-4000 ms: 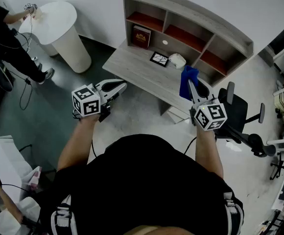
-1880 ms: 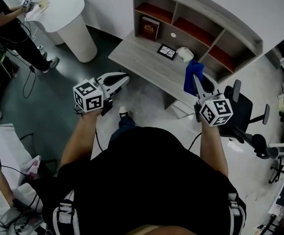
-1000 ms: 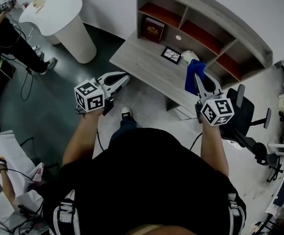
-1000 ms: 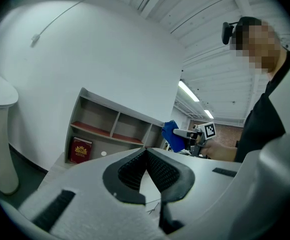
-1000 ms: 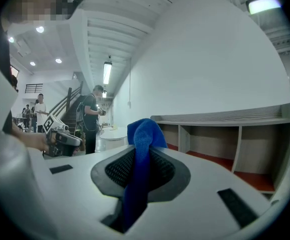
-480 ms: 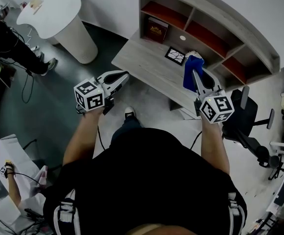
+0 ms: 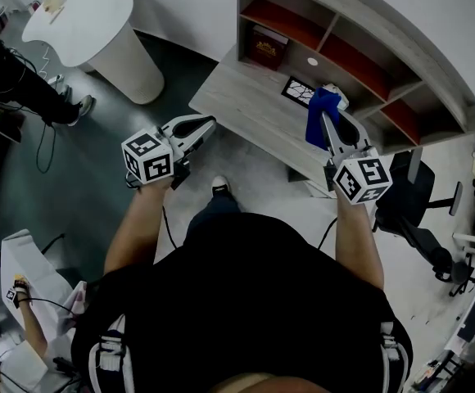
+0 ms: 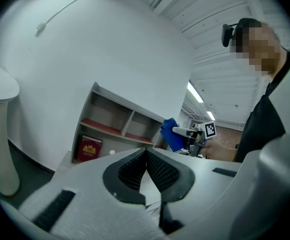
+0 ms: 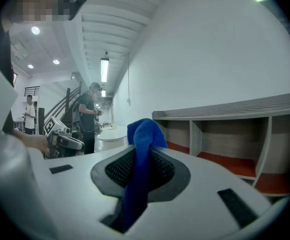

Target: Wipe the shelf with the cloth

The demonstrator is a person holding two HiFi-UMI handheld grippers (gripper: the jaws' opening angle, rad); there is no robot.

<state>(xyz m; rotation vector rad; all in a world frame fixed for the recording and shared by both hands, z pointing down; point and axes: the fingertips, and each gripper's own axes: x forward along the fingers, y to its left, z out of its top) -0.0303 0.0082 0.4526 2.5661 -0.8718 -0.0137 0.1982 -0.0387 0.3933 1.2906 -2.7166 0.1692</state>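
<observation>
- The shelf (image 7: 360,35) stands at the back of the desk (image 7: 237,101). It has open compartments with red floors, and it runs from the upper left to the right in the head view.
- We hold the right gripper (image 7: 323,121) over the front edge of the desk, its jaws pinching the cloth (image 7: 318,119). The jaws point straight at the middle compartments.
- We hold the left gripper (image 7: 207,123) short of the desk, jaws pressed together with nothing between them. It is the farther of the two from the shelf.
- The blue cloth (image 9: 142,149) is bunched above the jaw tips and trails down between them, its long axis along the gripper's own line.
- We judge that the next move is a forward reach with the right gripper. A small dark frame (image 7: 299,92) and a white object (image 7: 337,97) lie on the desk just beside that path.
</observation>
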